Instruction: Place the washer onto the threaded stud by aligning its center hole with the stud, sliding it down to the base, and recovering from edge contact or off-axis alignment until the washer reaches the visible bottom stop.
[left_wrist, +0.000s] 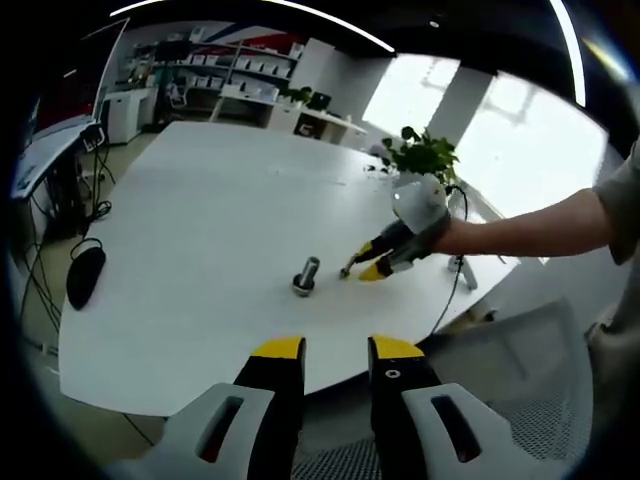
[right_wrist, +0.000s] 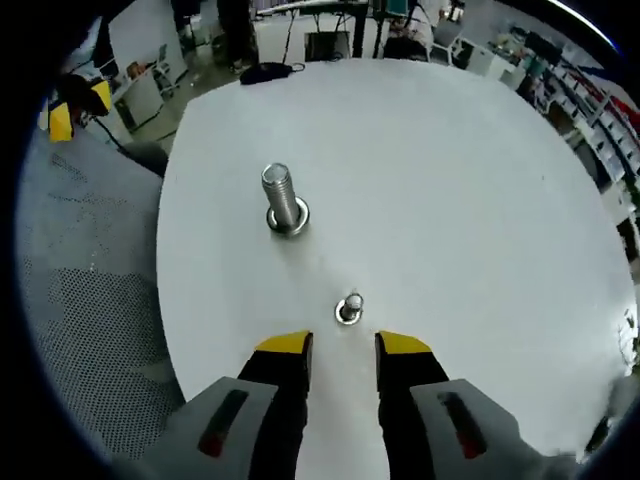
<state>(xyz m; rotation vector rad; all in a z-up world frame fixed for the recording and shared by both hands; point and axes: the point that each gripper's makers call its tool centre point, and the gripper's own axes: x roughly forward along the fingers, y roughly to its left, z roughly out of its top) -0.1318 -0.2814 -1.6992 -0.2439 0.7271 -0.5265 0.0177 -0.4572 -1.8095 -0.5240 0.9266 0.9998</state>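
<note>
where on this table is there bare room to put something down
Most of the white table is bare: the wide stretch right of the stud out to the far edge, and the far half beyond it. It is tighter near the front edge, where the stud, the washer and the right tongs sit close. A plant stands at one edge, a mouse at another.

A white table (right_wrist: 450, 180) carries an upright threaded stud (right_wrist: 284, 205) and a washer (right_wrist: 349, 309).

Grey claws (right_wrist: 343, 350) (yellow-tipped), beige sleeve (left_wrist: 618, 215)
</note>
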